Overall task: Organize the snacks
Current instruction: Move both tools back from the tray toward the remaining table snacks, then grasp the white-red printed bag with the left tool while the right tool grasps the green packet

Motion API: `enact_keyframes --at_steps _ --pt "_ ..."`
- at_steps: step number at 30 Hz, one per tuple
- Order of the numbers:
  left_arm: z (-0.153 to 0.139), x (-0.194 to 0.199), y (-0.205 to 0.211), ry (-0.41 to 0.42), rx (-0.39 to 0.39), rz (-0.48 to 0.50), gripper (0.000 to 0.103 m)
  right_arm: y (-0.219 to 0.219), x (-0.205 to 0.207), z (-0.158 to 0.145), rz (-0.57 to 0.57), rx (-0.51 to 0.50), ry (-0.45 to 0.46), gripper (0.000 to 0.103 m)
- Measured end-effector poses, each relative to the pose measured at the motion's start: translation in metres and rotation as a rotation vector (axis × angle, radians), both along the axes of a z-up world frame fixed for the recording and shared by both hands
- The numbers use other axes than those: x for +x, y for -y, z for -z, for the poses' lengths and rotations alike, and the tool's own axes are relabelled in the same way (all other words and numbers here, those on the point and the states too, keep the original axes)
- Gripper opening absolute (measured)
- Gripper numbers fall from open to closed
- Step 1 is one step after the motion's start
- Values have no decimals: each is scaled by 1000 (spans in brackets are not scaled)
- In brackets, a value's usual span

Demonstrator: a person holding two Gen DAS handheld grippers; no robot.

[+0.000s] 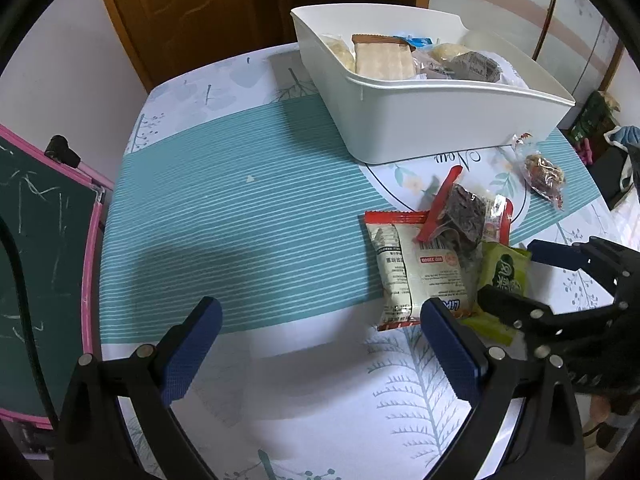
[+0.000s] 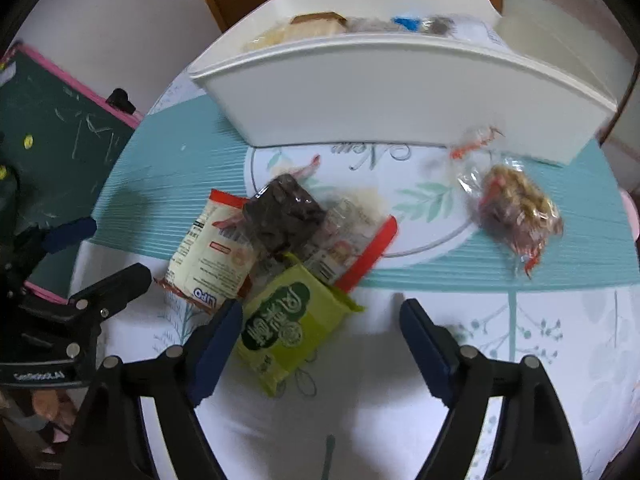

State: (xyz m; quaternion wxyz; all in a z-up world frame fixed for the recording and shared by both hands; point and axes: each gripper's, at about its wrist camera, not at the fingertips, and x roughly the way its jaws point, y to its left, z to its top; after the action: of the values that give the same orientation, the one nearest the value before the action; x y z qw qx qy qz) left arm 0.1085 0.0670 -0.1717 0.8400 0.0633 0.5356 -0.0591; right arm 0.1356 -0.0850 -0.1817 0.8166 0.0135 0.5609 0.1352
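A white bin (image 1: 440, 120) holding several snack packs stands at the back of the table; it also shows in the right wrist view (image 2: 400, 96). In front lies a pile: a white-and-red packet (image 1: 412, 268) (image 2: 208, 252), a dark brown snack in a clear red-edged wrapper (image 1: 464, 216) (image 2: 284, 212) and a green packet (image 1: 500, 276) (image 2: 284, 324). A clear-wrapped nut snack (image 1: 544, 176) (image 2: 516, 208) lies apart to the right. My left gripper (image 1: 320, 344) is open and empty, left of the pile. My right gripper (image 2: 320, 336) is open over the green packet's near end.
The table has a teal striped and white leaf-print cloth (image 1: 240, 220). A pink-framed chalkboard (image 1: 40, 260) stands off the table's left edge. A wooden door (image 1: 192, 8) and a shelf are behind the bin.
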Motion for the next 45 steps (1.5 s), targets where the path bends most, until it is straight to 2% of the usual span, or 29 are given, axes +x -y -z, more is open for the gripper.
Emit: enact_keyframes --at_steps 2,5,9,13,19,21,22,24,26,29,31,37,39,40,45 --pt "0 2 1 -3 -5 4 99 -4 -3 -1 -29 8 14 63" --pt "1 6 7 -7 -21 12 99 -2 -7 -4 -53 2 17 55" --pt "6 8 23 -36 -55 44 99 19 -18 -6 -33 4 19 54" --pt "17 11 44 -72 -45 81 99 44 -26 -5 18 22 13 54" --pt "31 18 58 -113 -26 55 99 62 -30 -4 72 44 4 54" --pt "35 20 58 -128 -24 31 94 63 -31 -3 73 43 6 54" --pt "38 22 56 -141 -28 24 88 63 -32 -3 73 41 8 54" --pt "34 20 54 -112 -31 23 78 61 -31 -3 75 37 9 54" --pt "31 19 54 -90 -36 34 60 59 -31 -3 72 30 12 54" --pt "30 18 54 -81 -34 39 49 60 -33 -3 70 28 18 53" --pt "29 17 54 -76 -33 35 46 61 -34 -3 73 36 21 53" --pt "25 0 58 -83 -40 8 46 62 -38 -4 63 56 19 50" --pt "24 -9 54 -81 -40 -1 46 65 -39 -8 62 82 33 38" --pt "23 -11 52 -79 -40 -5 46 66 -39 -10 61 96 38 28" --pt "14 -25 46 -65 -44 -24 46 70 -42 -10 61 104 34 25"
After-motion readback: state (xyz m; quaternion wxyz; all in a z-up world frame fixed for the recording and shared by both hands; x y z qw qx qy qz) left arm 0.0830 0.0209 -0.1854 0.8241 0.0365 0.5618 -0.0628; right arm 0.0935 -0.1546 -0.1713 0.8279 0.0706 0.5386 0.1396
